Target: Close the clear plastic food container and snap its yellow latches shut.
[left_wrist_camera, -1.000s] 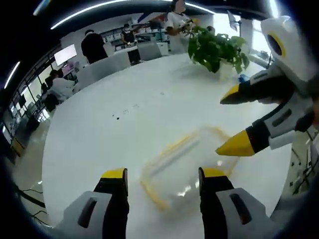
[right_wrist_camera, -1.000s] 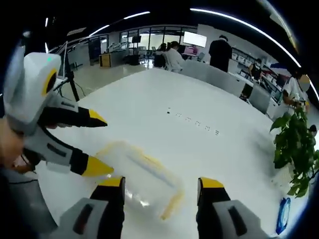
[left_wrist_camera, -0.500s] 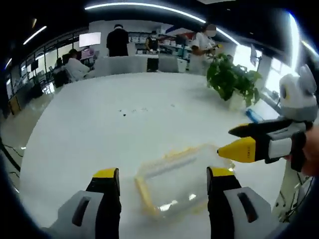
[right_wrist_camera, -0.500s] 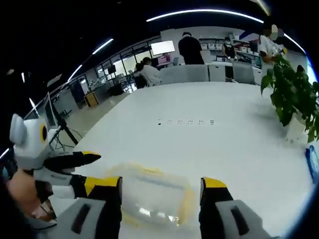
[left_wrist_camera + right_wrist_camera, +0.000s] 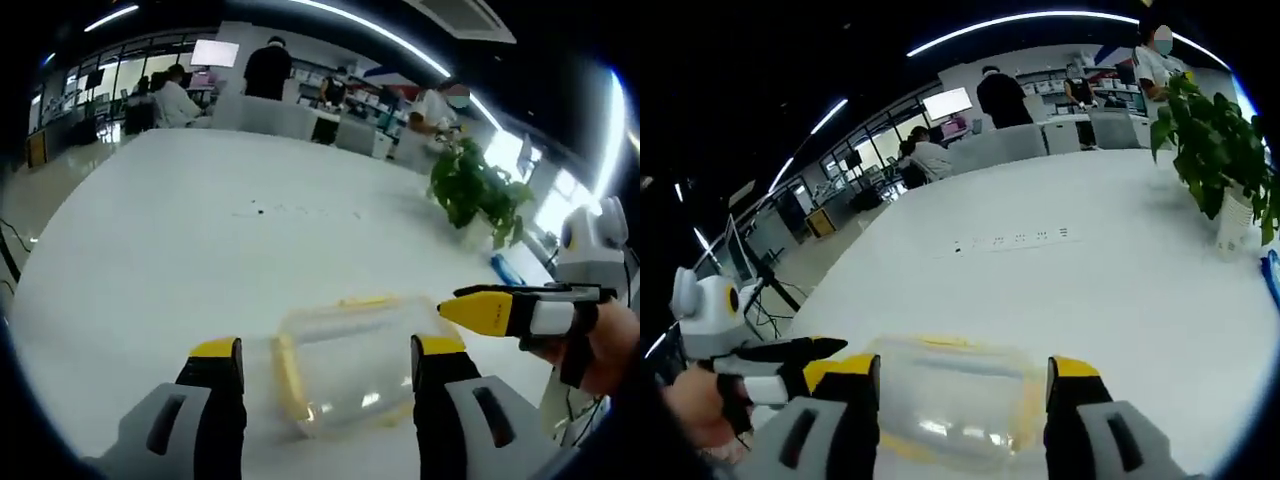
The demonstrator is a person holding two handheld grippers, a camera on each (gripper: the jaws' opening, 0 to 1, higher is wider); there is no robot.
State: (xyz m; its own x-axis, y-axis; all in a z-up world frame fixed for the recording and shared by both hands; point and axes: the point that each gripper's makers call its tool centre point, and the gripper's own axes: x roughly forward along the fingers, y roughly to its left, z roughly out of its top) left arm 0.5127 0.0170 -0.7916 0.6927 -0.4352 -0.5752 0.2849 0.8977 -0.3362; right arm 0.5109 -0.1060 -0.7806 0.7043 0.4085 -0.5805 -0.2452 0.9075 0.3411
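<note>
clear container [image 5: 350, 365], white table [image 5: 180, 240], hand-held gripper [image 5: 330, 350]

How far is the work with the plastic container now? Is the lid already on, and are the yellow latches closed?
The lid seems to lie on the container, which rests on the white table. Whether the yellow latches are snapped is too blurred to tell. The left gripper and right gripper are open, one at each end, holding nothing. Pressing the latches likely remains.

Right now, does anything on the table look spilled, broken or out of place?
Nothing stands out. The clear container sits flat on the white table between the open jaws of both grippers, its yellow latches in place along the rim. No spill or crack shows, though the picture is blurry there.
</note>
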